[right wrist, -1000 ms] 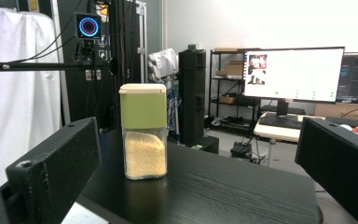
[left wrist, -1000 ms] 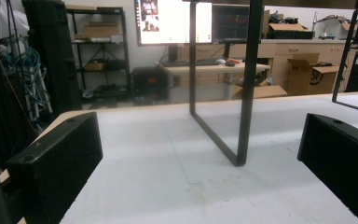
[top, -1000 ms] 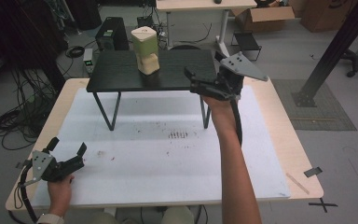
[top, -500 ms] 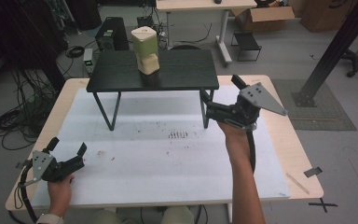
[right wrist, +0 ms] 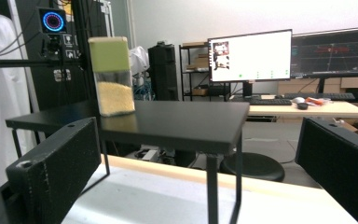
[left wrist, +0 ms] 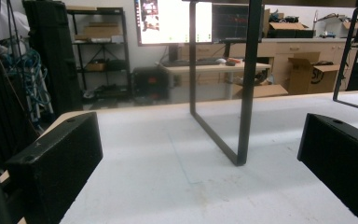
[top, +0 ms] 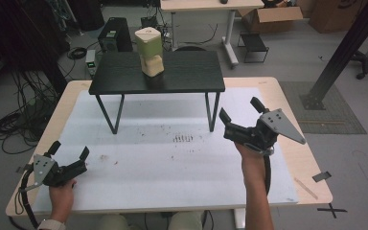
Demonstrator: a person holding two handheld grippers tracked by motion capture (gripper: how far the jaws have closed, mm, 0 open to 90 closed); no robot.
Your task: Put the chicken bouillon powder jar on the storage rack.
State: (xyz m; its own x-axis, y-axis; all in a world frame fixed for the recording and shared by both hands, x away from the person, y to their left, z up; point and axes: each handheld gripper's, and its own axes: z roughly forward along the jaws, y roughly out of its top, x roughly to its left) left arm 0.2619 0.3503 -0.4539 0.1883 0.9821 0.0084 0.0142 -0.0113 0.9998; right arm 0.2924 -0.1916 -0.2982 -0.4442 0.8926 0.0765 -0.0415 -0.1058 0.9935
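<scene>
Here, boxy green-lidded container [top: 150, 56] tops smooth black stand [top: 182, 76]

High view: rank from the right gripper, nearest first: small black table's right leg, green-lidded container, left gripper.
Measured from the right gripper:
1. Right leg, just to its left, under the black table.
2. Container, on the tabletop, farther back and left.
3. Left gripper, across the mat at the near-left corner.

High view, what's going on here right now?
A person holds two grippers over the white mat. The right gripper is open and empty, near the small black raised table, where a clear container with a green lid of pale grains stands. The left gripper rests open at the near left corner.
</scene>
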